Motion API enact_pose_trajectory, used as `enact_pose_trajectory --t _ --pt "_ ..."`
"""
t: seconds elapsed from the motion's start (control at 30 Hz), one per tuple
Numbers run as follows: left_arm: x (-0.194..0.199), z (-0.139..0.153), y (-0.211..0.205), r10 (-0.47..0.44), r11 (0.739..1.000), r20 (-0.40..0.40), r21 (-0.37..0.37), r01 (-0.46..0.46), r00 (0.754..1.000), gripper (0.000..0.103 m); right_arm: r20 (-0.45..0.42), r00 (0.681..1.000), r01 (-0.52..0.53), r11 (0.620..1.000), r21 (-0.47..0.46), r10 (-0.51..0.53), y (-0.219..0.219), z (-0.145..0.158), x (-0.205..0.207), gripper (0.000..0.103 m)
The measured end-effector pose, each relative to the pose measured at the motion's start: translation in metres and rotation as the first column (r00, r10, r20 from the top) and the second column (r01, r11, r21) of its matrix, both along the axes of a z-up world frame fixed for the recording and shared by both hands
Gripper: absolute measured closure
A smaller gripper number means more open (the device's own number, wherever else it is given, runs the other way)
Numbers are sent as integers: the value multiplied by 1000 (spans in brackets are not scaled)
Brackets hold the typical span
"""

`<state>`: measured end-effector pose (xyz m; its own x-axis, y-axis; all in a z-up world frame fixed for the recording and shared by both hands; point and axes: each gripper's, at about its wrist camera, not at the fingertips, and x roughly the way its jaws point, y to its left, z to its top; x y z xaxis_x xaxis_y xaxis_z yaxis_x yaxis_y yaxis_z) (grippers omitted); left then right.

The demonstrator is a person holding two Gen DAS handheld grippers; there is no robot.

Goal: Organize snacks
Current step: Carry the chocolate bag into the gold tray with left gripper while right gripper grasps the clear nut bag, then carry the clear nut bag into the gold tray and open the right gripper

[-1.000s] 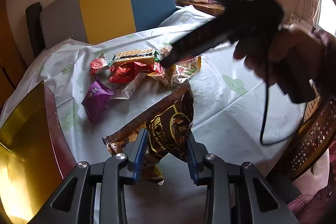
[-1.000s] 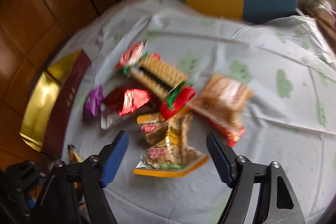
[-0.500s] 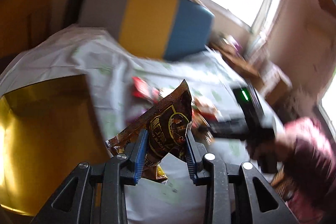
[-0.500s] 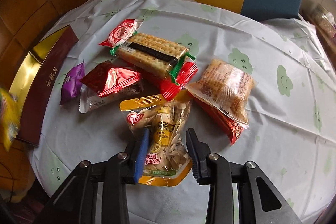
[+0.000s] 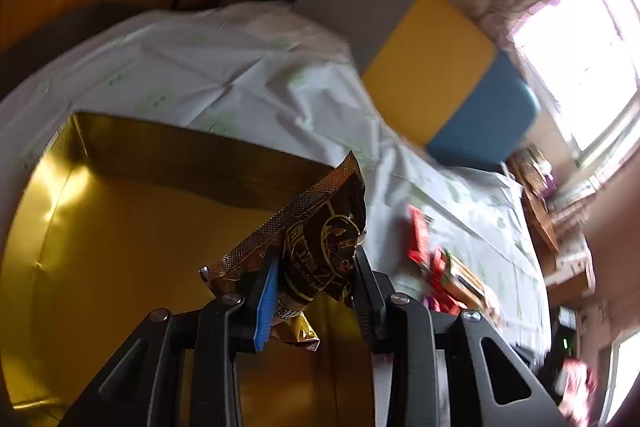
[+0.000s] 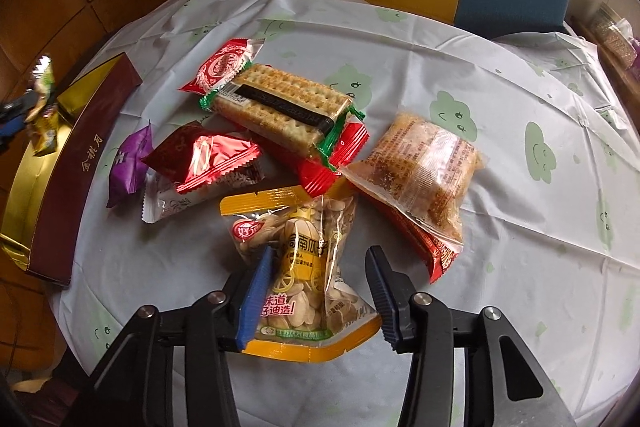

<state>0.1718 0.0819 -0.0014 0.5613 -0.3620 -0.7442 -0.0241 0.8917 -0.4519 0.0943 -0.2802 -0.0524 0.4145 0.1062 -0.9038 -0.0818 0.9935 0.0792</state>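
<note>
Packet in left tongs: dark brown-and-gold foil snack packet point(image 5: 320, 247), clamped tight by left gripper point(image 5: 314, 277), above gold-lined open box point(image 5: 120, 247).
Right tongs: right gripper point(image 6: 318, 285) just eased apart, straddling clear yellow-edged seed pouch point(image 6: 304, 267) lying on white cloth-covered table point(image 6: 520, 227).
Neighbours: cracker pack point(image 6: 280, 107), red foil sachet point(image 6: 204, 159) nearby.
</note>
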Motion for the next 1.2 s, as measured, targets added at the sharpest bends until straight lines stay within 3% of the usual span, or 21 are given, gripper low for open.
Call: enact_pose_trajectory --t 0.1,0.3,0.57,0.7,0.93,1.2 --pt "18 -13 1 46 999 -53 -9 -47 998 68 1 1000 0 1000 0 0 0 0 0 51" --pt "30 -18 0 19 999 -53 -49 -22 998 59 1 1000 5 1000 1 -5 -3 -2 3 47" --pt "-1 4 -6 10 998 14 68 -11 1000 58 -9 1000 12 1000 24 -12 -4 -6 5 43" --pt "-33 8 -19 -50 990 40 132 44 998 58 -13 1000 8 999 34 -8 -4 -8 6 44" --pt "-86 9 -43 -159 968 62 205 143 985 58 -7 999 -39 999 34 39 7 -7 1 64" --pt "-117 13 -43 -182 956 86 247 156 979 58 -33 998 -58 998 35 59 18 -1 -15 69"
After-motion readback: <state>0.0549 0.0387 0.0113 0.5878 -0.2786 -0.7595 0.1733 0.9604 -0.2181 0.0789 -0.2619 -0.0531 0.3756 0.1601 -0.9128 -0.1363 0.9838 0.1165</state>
